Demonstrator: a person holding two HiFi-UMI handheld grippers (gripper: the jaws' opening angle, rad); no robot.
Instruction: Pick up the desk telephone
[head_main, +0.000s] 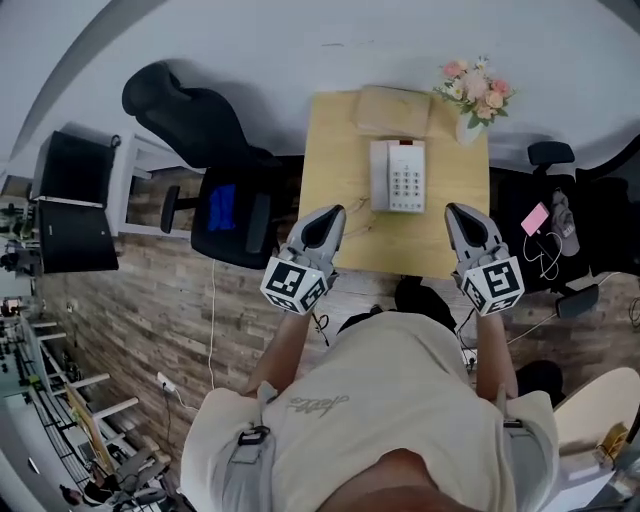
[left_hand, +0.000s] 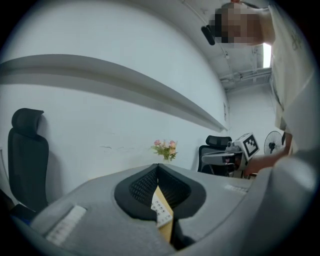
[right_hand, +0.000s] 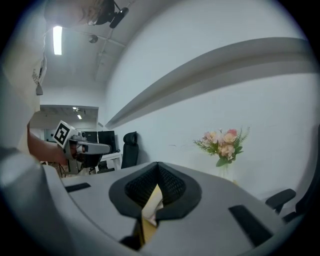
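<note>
A white desk telephone (head_main: 398, 175) with a keypad lies flat on the small wooden desk (head_main: 340, 160), handset along its left side. My left gripper (head_main: 331, 214) is shut and empty, held above the desk's near left part. Its own view shows a sliver of the telephone's keypad (left_hand: 161, 209) between the jaws. My right gripper (head_main: 460, 212) is shut and empty too, above the desk's near right part. Both grippers stay short of the telephone, one on each side.
A tan padded envelope (head_main: 392, 110) lies behind the telephone. A vase of pink flowers (head_main: 474, 95) stands at the desk's far right corner. Black office chairs (head_main: 235, 210) stand left and right of the desk. A pink phone (head_main: 535, 218) lies on the right.
</note>
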